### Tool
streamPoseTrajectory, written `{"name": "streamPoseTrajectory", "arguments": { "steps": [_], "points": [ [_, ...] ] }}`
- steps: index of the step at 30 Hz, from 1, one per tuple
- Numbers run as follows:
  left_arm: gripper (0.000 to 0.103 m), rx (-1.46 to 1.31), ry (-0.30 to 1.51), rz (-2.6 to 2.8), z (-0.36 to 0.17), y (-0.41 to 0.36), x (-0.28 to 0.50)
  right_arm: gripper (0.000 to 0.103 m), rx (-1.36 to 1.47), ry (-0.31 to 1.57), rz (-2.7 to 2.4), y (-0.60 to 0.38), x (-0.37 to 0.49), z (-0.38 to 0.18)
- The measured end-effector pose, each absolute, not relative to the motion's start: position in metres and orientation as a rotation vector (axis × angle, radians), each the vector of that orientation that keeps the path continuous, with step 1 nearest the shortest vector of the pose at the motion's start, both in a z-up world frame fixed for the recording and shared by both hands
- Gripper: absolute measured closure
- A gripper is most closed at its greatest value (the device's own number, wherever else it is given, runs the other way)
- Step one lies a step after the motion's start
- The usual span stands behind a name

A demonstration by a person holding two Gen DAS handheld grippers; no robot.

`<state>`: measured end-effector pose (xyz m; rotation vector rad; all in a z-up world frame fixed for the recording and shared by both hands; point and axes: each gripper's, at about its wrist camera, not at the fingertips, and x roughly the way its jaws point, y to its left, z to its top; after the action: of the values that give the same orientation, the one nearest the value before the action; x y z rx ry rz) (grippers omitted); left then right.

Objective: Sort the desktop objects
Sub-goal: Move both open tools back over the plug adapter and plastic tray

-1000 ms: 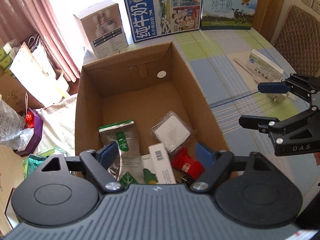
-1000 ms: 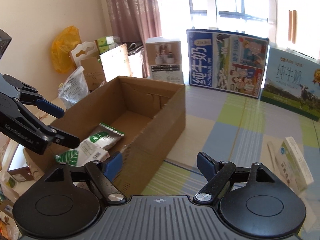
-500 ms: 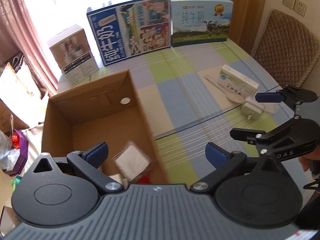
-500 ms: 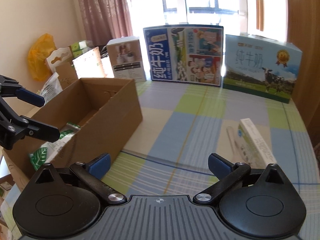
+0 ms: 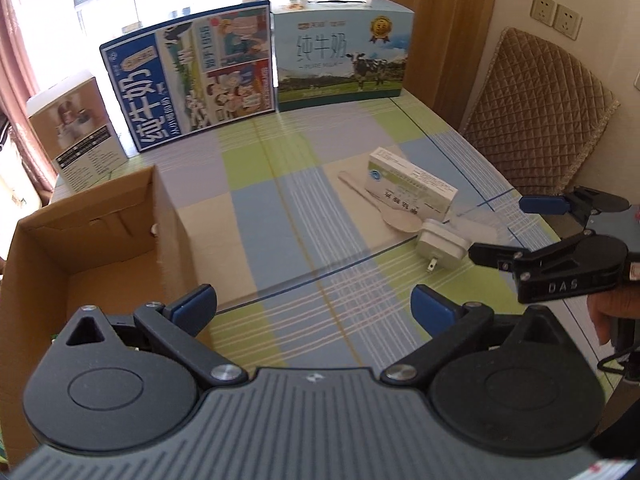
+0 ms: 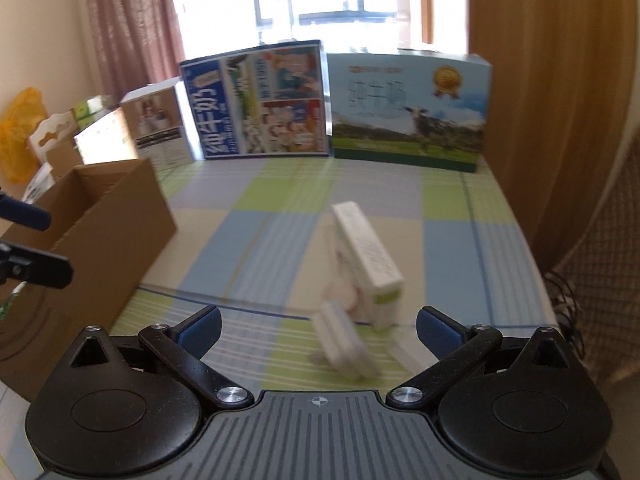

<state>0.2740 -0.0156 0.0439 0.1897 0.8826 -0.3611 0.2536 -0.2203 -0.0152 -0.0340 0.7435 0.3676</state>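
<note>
The remaining loose items lie grouped on the right part of the surface, which is covered with a smooth cloth of blue, green and cream checks. The white charger plug is a rounded plastic block with two metal prongs pointing toward the camera. Just behind it lies a pale spoon, flat, with an oval bowl and a straight handle. Beside the spoon, possibly touching it, a long rectangular white carton of printed card rests on its broad face.

The right gripper sits immediately right of the plug, its lower finger tip close to the plug body; contact cannot be confirmed. Its jaws stand fully apart, have just been opening, and hold nothing. In the right wrist view, which is motion-blurred, plug and carton lie ahead of the gripper, none between the pads.

The left gripper is likewise spread wide and empty, jaws just opened. It hangs over the bare cloth next to the cardboard box, well apart from the item group. The box is plain brown corrugated board, open-topped, at the left edge of the surface.

Along the far edge stand three upright printed cartons: a blue milk case, a green-and-blue milk case showing a cow, and a smaller white product box. A chair with a quilted brown cover stands to the right.
</note>
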Motion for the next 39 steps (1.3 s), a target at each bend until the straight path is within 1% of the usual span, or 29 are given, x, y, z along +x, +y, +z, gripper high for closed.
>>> {"name": "streamPoseTrajectory", "arguments": {
  "steps": [7,12,17,26,33,35,39],
  "points": [
    [0.001,0.135,0.892,-0.391,0.014,-0.038,0.276,0.002,-0.065,0.751,0.341,-0.245,0.255,-0.027],
    [0.002,0.198,0.903,-0.448,-0.003,-0.054,0.276,0.002,-0.107,0.757,0.344,-0.256,0.256,-0.038],
    [0.002,0.195,0.895,-0.518,-0.011,-0.069,0.28,0.002,-0.099,0.776,0.323,-0.268,0.261,-0.045],
    [0.002,0.3,0.886,-0.643,-0.029,-0.108,0.281,0.002,-0.091,0.826,0.305,-0.284,0.271,-0.057],
    [0.002,0.34,0.875,-0.701,-0.042,-0.127,0.285,0.003,-0.164,0.821,0.372,-0.276,0.272,-0.064],
    [0.002,0.36,0.865,-0.709,-0.044,-0.132,0.287,0.004,-0.211,0.824,0.386,-0.273,0.274,-0.071],
    [0.004,0.387,0.857,-0.722,-0.051,-0.139,0.294,0.01,-0.241,0.83,0.384,-0.276,0.279,-0.08]
  ]
}}
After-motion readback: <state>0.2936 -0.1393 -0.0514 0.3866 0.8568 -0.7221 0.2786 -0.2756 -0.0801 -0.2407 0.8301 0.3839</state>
